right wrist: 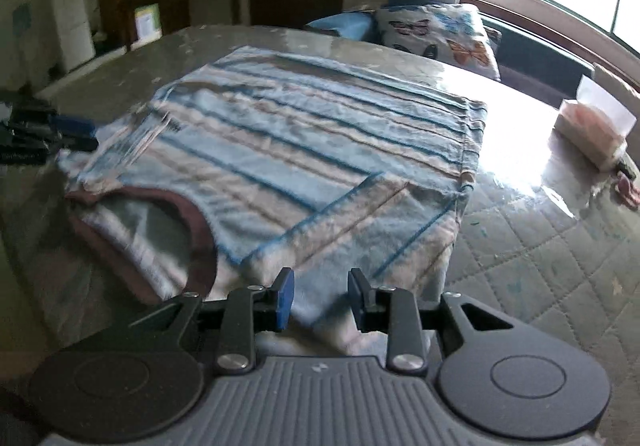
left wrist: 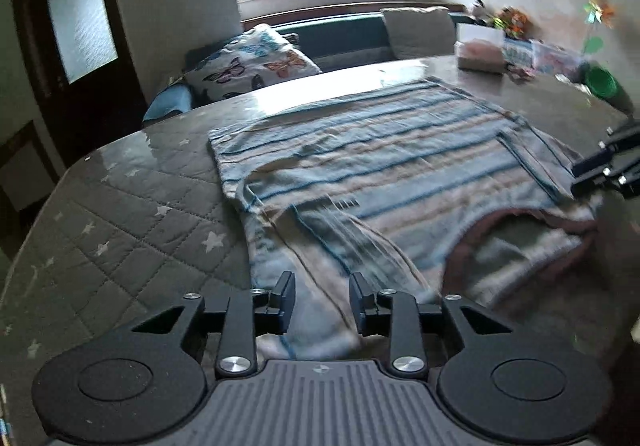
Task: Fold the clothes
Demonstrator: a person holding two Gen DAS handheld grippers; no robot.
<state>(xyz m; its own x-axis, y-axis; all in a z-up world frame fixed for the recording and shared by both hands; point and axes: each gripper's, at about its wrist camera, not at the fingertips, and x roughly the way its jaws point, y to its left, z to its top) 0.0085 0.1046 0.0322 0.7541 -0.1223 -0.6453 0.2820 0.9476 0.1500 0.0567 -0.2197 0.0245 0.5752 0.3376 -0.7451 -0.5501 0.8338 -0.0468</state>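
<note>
Striped shirt (left wrist: 400,166) between seemingly open tongs (left wrist: 322,302)

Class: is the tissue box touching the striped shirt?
Apart. The right wrist view shows bare glossy table between the tissue box and the striped shirt's nearest edge.

Black linkage tool (left wrist: 322,300) with blue pads (right wrist: 285,296), silver screws, ribbed grey housing.

Shirt (left wrist: 384,162) on table (left wrist: 120,214), pillow (left wrist: 256,62) behind.
</note>
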